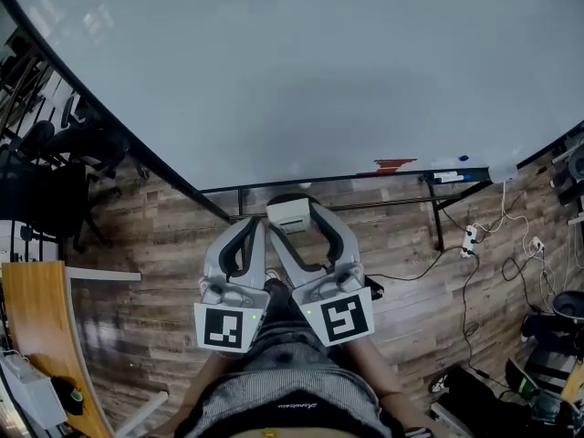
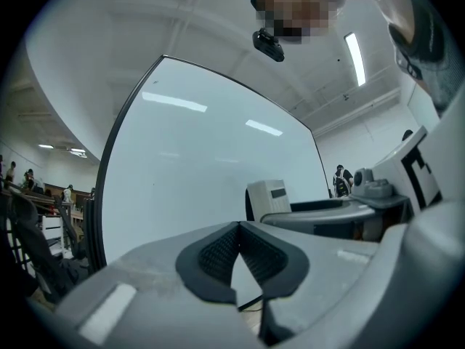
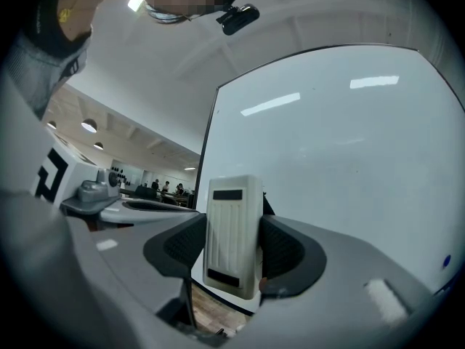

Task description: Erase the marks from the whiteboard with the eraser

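A large whiteboard [image 1: 301,71] fills the upper head view, its surface looking clean. The same whiteboard [image 2: 211,173] stands ahead in the left gripper view and the whiteboard [image 3: 341,166] in the right gripper view. My right gripper [image 1: 294,215] is shut on a white ribbed eraser [image 3: 232,235], also seen as the eraser [image 1: 290,214] low in front of the board's tray. My left gripper [image 2: 237,257] has its pads touching at the tips with nothing between them; this left gripper [image 1: 254,231] sits right beside the right one.
The board's tray [image 1: 401,173] carries a red item [image 1: 392,164] and markers [image 1: 447,177]. Black chairs [image 1: 46,172] stand at left, a wooden desk [image 1: 36,336] at lower left. Cables and a power strip [image 1: 470,238] lie on the wooden floor at right.
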### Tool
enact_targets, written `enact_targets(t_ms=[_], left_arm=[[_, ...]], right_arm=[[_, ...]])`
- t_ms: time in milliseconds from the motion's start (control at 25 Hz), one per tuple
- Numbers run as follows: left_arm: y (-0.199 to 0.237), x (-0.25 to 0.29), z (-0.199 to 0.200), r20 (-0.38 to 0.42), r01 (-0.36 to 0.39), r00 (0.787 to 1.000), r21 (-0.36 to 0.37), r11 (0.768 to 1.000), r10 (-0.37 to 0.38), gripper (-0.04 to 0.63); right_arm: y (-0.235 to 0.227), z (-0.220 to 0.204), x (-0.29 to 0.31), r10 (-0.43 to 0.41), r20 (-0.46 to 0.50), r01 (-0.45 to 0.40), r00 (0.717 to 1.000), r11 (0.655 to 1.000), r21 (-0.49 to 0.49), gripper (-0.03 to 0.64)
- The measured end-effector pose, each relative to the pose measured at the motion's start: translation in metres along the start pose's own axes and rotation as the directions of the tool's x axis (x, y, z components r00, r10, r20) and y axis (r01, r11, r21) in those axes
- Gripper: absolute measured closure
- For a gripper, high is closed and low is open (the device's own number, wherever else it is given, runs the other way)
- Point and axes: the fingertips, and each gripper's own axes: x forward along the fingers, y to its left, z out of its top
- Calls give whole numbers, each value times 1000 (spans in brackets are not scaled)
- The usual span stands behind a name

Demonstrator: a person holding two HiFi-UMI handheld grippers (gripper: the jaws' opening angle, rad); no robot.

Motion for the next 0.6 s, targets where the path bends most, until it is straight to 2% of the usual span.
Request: enact_targets(t_ms=[600], left_arm=[[1, -4, 4, 15, 0, 1000, 7, 1000, -1, 592]], right_arm=[[7, 2, -2, 11, -5, -11, 1000, 1000, -14, 377]])
